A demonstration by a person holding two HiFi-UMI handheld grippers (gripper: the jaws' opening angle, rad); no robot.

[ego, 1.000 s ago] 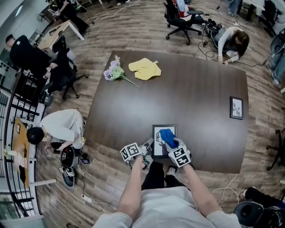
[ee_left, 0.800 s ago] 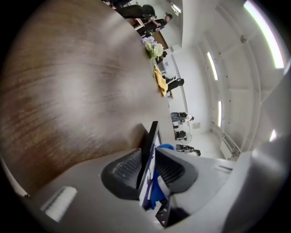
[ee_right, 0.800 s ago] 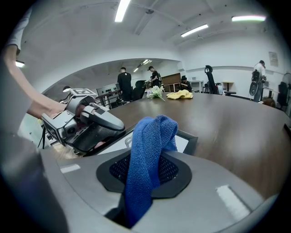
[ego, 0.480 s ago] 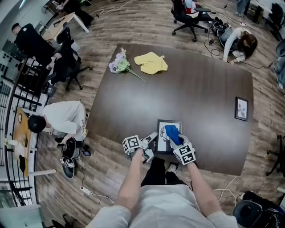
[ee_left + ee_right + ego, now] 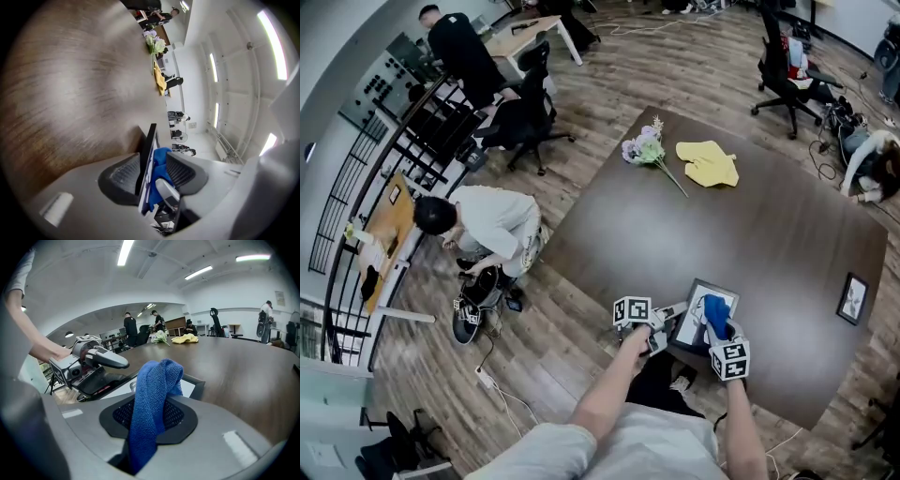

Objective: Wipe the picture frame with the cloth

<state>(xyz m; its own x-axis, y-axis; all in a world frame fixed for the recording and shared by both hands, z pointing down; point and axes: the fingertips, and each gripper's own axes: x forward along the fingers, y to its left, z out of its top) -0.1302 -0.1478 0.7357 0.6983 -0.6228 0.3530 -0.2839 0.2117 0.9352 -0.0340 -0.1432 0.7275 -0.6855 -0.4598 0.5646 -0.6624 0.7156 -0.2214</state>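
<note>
A black picture frame with a white mat lies at the near edge of the dark table. My left gripper is at the frame's left side. In the left gripper view its jaws have just been opening and stand wide, with the frame's edge between the pads and a gap on the cloth side. My right gripper is shut on a blue cloth, which drapes over the frame. The left gripper shows in the right gripper view.
A second small frame lies at the table's right edge. A yellow cloth and a bunch of flowers lie at the far side. A person crouches on the floor left of the table, near office chairs.
The head view has swung, so the table now sits further right and tilted. Both grippers have stayed at the frame, and the blue cloth is still on it.
</note>
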